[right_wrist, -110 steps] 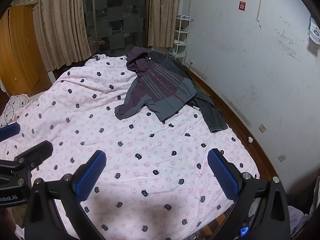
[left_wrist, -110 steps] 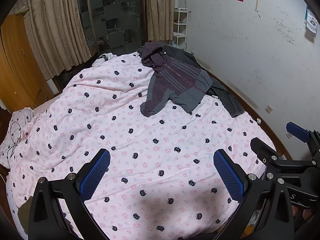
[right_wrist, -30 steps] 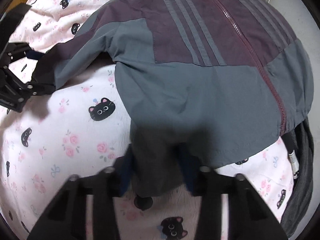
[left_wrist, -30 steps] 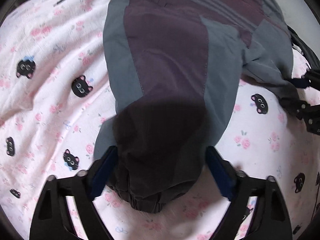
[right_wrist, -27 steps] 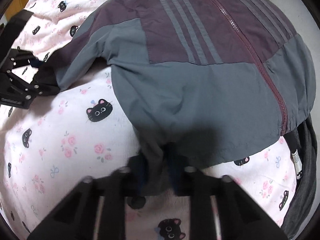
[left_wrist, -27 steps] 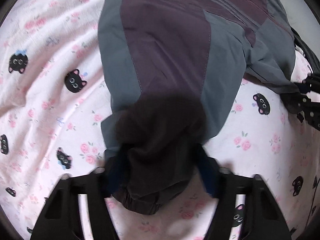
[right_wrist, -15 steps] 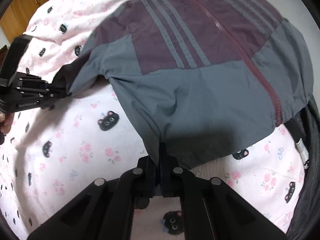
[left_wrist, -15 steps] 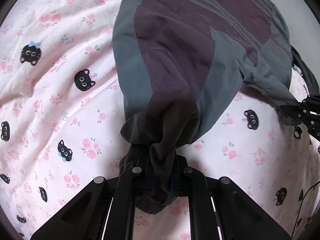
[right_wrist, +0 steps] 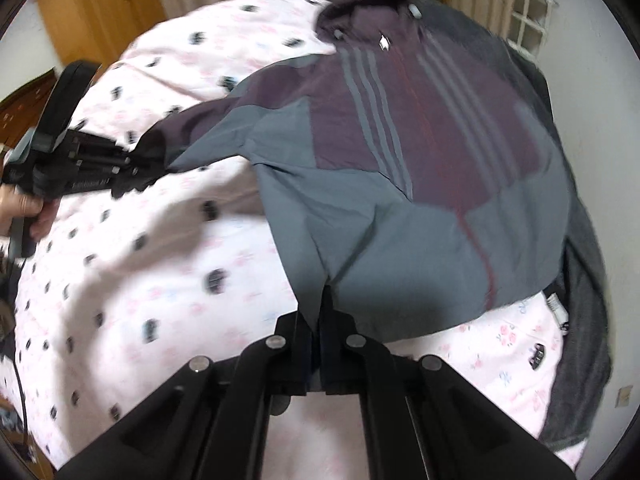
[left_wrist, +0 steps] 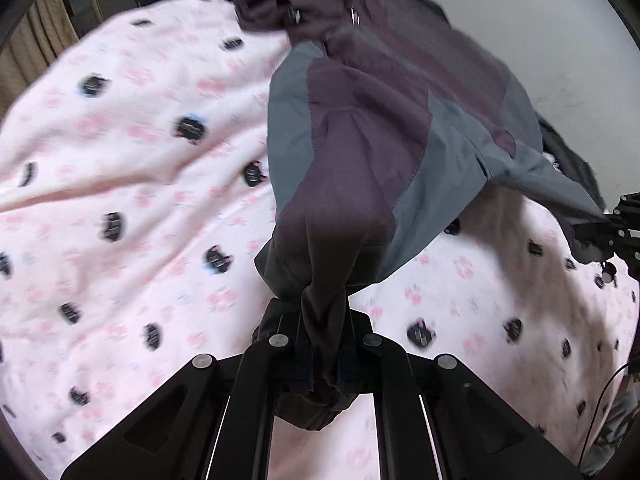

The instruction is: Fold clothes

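Observation:
A purple and grey hooded jacket with grey stripes and a red zip hangs partly lifted off the bed. My left gripper is shut on the cuff end of its dark purple sleeve, which bunches between the fingers. In the right wrist view my right gripper is shut on the grey bottom hem of the jacket. That view also shows the left gripper at the left, holding the sleeve out sideways. The right gripper appears at the right edge of the left wrist view, gripping grey cloth.
A pink duvet with black cat faces covers the bed. A dark grey garment lies under the jacket at the right edge of the bed. A wooden wardrobe, curtains and a white wall stand behind. A hand holds the left gripper.
Both grippers closed on the jacket, the left on the sleeve cuff, the right on the hem, then rose. The jacket now lifts off the duvet and the bed looks farther away.

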